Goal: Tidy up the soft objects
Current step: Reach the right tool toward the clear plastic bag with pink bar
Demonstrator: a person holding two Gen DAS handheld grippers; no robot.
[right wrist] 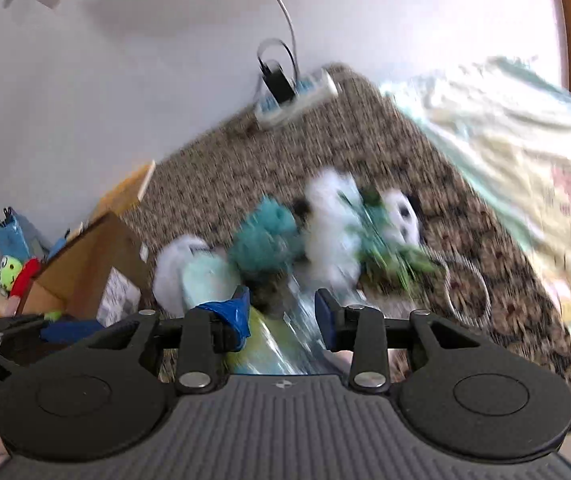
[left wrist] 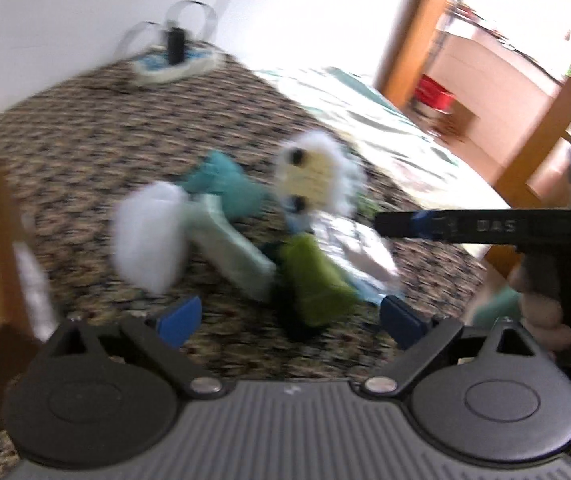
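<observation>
listing near to far, all of it motion-blurred. at the bottom of the left wrist frame we log our left gripper [left wrist: 290, 322], jaws spread wide with nothing between them, over patterned carpet [left wrist: 97, 136]. just beyond, at frame centre, lies the pile of soft objects [left wrist: 245, 220]: a green piece [left wrist: 313, 276], a pale folded cloth [left wrist: 229, 240], a white fluffy piece [left wrist: 151, 236], a teal piece [left wrist: 221, 184] and a white plush face [left wrist: 313, 176]. at right centre we see our right gripper [left wrist: 401, 225] side-on. in its own frame a shiny packet sits between the narrow-set blue pads [right wrist: 327, 316]; grip we cannot tell. cardboard box [right wrist: 85, 264] at left; power strip [right wrist: 297, 98] at the upper-centre wall.
</observation>
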